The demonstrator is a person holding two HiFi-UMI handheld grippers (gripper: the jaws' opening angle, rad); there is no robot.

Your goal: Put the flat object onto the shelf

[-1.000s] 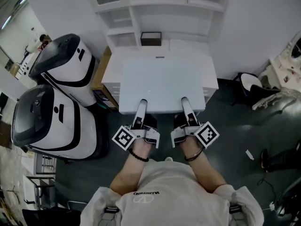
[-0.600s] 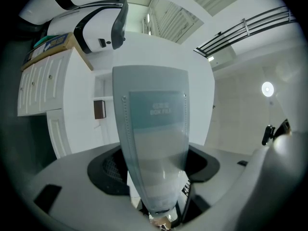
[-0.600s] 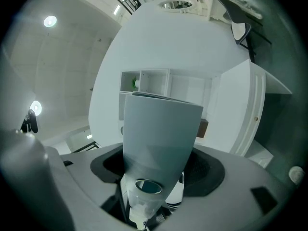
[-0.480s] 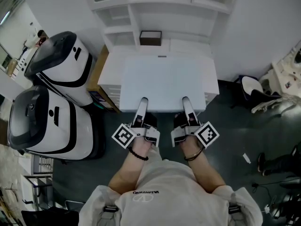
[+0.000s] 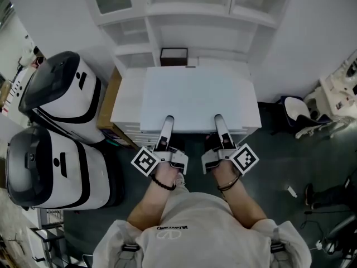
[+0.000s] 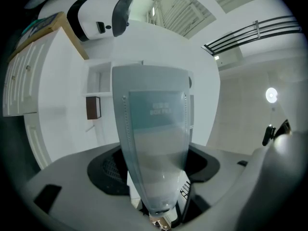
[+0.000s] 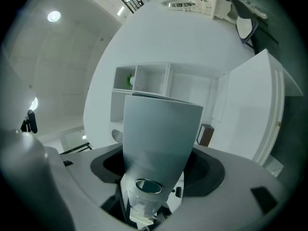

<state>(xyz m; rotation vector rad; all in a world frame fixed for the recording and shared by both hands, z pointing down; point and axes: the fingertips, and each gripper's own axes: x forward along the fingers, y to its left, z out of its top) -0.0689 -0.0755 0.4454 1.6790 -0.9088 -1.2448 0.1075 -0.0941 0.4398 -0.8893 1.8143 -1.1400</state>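
Holding the white board (image 5: 198,96) before the shelf (image 5: 192,11), we pinch its near edge with the left gripper (image 5: 168,120) and the right gripper (image 5: 218,119).

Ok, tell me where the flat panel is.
Head view, centre: white panel, near edge gripped by left claw and right claw, far edge just short of the dark box on the shelf.

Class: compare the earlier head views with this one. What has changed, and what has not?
The person seems nearer the shelf, which fills more of the view; the two white machines have slid left. Left tongs and right tongs still clamp the near edge of the board.
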